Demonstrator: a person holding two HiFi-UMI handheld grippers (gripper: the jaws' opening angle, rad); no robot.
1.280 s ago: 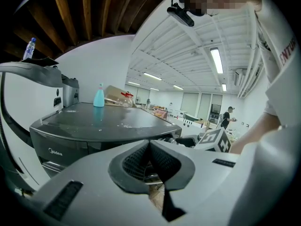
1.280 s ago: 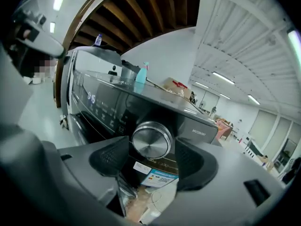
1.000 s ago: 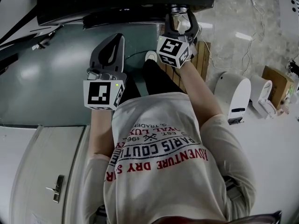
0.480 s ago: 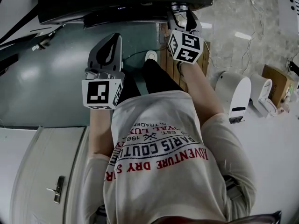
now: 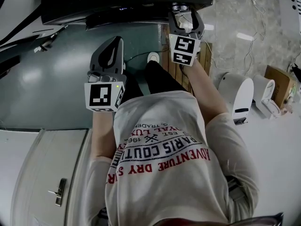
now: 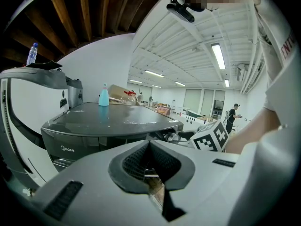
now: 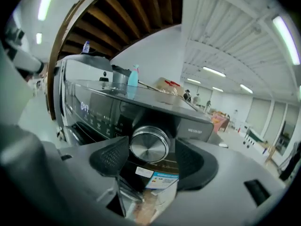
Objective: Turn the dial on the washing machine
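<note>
The dark washing machine (image 5: 117,4) fills the top of the head view. Its round chrome dial (image 7: 149,145) sits on the control panel, right of a lit display (image 7: 84,106). My right gripper (image 7: 150,155) is up at the dial (image 5: 180,7), one pad close against each side of it, shut on it. In the head view the right gripper (image 5: 184,12) stands nearly straight. My left gripper (image 5: 112,46) hangs lower left, away from the machine, shut with nothing between its pads (image 6: 149,149).
A blue bottle (image 7: 133,81) and boxes stand on the machine's top. On the floor to the right are a wooden pallet (image 5: 205,55), a white appliance (image 5: 237,98) and a cardboard box (image 5: 277,84). A cabinet door with a handle (image 5: 56,192) is at the lower left.
The right gripper twisted at the dial: its marker cube swung right, then came back to nearly straight. The left gripper barely moved.
</note>
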